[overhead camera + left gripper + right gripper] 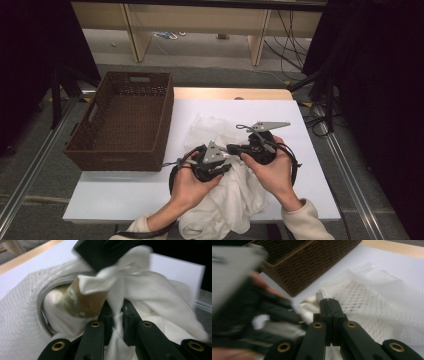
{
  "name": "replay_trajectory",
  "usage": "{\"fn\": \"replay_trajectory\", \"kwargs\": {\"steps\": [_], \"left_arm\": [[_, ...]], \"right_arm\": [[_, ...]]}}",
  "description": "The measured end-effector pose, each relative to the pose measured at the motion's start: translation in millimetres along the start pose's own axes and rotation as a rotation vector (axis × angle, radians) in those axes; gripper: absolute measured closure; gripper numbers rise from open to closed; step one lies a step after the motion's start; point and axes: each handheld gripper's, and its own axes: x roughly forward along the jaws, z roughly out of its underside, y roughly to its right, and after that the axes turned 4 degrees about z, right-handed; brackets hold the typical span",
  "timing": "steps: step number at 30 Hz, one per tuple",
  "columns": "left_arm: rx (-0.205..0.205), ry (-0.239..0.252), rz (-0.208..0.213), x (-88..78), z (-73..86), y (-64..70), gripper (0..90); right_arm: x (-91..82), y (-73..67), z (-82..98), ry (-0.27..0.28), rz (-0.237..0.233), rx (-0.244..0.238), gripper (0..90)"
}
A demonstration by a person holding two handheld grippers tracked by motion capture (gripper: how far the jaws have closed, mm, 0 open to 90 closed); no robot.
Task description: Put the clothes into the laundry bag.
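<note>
In the left gripper view we see our left gripper (117, 315) with its jaws drawn nearly together on a fold of the white cloth (155, 297), the fabric pinched in the narrow slot between them. Just beyond that fold a brownish tube-like end (85, 302) pokes out of the cloth, and to its side lies the white mesh bag (20, 315) with a zipper curving along its opening. A black part of the other gripper crosses the top of that view, pressed into the same cloth.

In the right gripper view our right gripper (329, 312) has its jaws fully together; we cannot tell whether any fabric is caught between them. Their tips rest at the edge of the mesh and cream fabric.

From above, both hands meet over the bundle: the left hand (187, 182) and the right hand (272, 167) hold their grippers tip to tip, near the middle of the worktop (310, 150). The cloth spreads from the centre toward the near edge and hangs over it between the forearms.

The brown woven basket (122, 120) sits on the worktop's far left corner, overhanging the left edge, just beside the cloth and apart from both grippers.
</note>
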Motion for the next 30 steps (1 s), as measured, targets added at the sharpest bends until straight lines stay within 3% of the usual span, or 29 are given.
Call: {"fn": "replay_trajectory", "kwargs": {"steps": [2,3,4,7,8,10,12,13,14,16,18,20,21,23,27,28,30], "left_arm": [[-0.033,-0.009,-0.021,18.4,5.5,-11.3,80.2],[-0.033,-0.019,-0.032,26.1,7.0,-15.9,80.2],[-0.036,-0.018,-0.036,29.6,7.3,-17.1,80.0],[-0.025,-0.014,-0.032,29.1,5.3,-17.2,77.9],[-0.009,-0.005,-0.021,26.7,5.7,-16.9,75.6],[-0.007,0.0,0.0,17.2,6.9,-15.2,65.8],[-0.011,-0.006,0.021,3.4,7.8,-10.6,46.8],[-0.003,-0.004,0.026,-4.5,8.5,-7.3,42.5],[0.0,0.005,0.035,-12.7,9.5,-3.7,37.5],[0.026,0.014,0.044,-29.8,11.8,1.7,30.1],[0.018,0.014,0.053,-44.4,16.1,7.5,26.2],[0.029,-0.013,0.05,-52.0,22.3,10.5,22.5],[0.05,-0.051,0.039,-51.6,29.0,10.6,20.8],[0.057,-0.088,0.035,-46.2,37.0,9.5,18.7],[0.072,-0.188,0.048,-17.8,55.2,6.4,19.1],[0.085,-0.208,0.043,-11.6,57.7,4.4,22.7],[0.071,-0.21,0.06,-2.4,59.7,1.2,34.5]], "right_arm": [[3.0,2.9,0.5,-0.007,0.002,-0.018,90.0],[5.0,2.2,1.5,-0.02,-0.003,0.009,90.0],[8.0,4.5,2.0,-0.021,0.0,-0.004,90.0],[8.6,6.2,2.6,-0.031,0.008,0.02,90.0],[7.6,8.5,2.2,-0.022,0.019,0.004,90.0],[5.8,10.1,1.8,-0.014,0.018,0.005,90.0],[3.7,10.1,1.8,-0.015,0.021,0.022,90.0],[3.7,11.3,1.6,-0.01,0.025,0.008,90.0],[3.1,10.2,1.7,-0.015,0.021,0.028,90.0],[3.1,11.6,1.3,-0.007,0.022,0.007,90.0],[2.6,11.3,1.0,-0.005,0.026,0.005,90.0],[3.1,11.4,0.9,-0.007,0.026,0.003,90.0],[3.8,11.1,1.0,-0.009,0.016,0.01,90.0],[3.3,11.0,0.9,-0.01,0.034,0.003,90.0],[4.8,10.8,1.3,-0.009,0.037,-0.001,90.0],[4.8,10.6,1.3,-0.018,0.032,0.005,90.0],[6.4,10.8,1.6,-0.02,0.022,0.001,90.0]]}}
